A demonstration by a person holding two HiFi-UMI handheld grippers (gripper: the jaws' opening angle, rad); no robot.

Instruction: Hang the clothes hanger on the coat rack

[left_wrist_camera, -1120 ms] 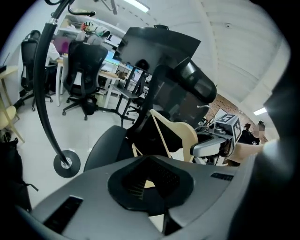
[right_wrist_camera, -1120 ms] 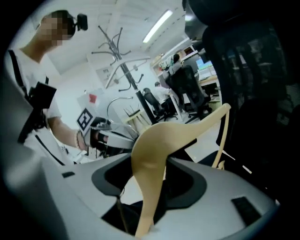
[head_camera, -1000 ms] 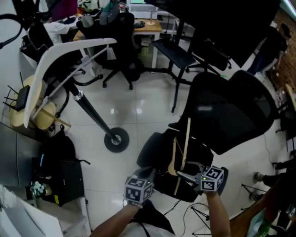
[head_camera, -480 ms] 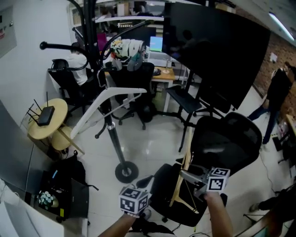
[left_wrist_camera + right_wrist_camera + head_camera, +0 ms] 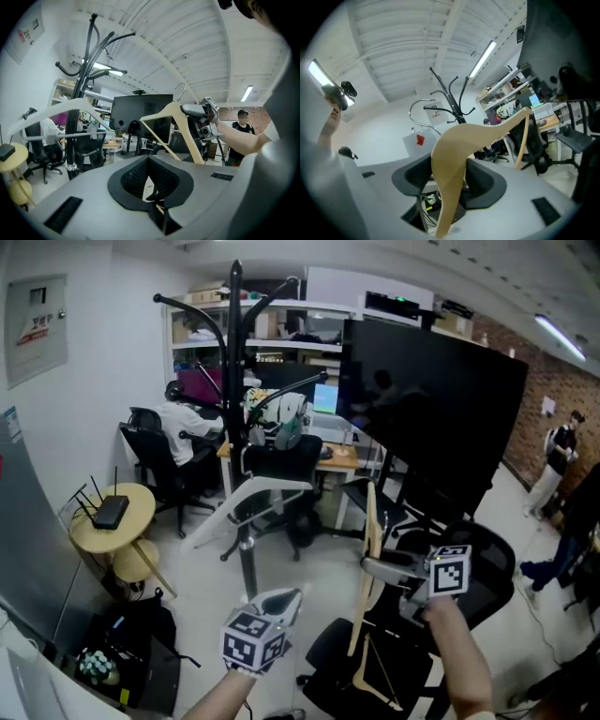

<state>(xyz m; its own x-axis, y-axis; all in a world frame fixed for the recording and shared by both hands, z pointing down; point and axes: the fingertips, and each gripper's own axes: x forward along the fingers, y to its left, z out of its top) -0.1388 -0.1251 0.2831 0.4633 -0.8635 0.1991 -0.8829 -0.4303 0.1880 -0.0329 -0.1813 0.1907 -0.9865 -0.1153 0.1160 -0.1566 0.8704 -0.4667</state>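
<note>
Right of the coat rack (image 5: 235, 352), the right gripper (image 5: 370, 565) clamps the hanger (image 5: 362, 615); left gripper (image 5: 286, 598) closed, empty. Steer its hook (image 5: 410, 113) over a prong (image 5: 183, 304).

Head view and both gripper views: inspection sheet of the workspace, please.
surface: pale glossy floor.
job's things: wooden clothes hanger held clear of the black coat rack, not yet hung; white hanger at the rack's pole.
clutter: round side table with router, black bags, office chair.
grippers: right hand-held gripper shut on the wooden clothes hanger; left hand-held gripper shut, empty.
cables: nothing seen.
surroundings: large dark screen, seated person at desk, standing person.
</note>
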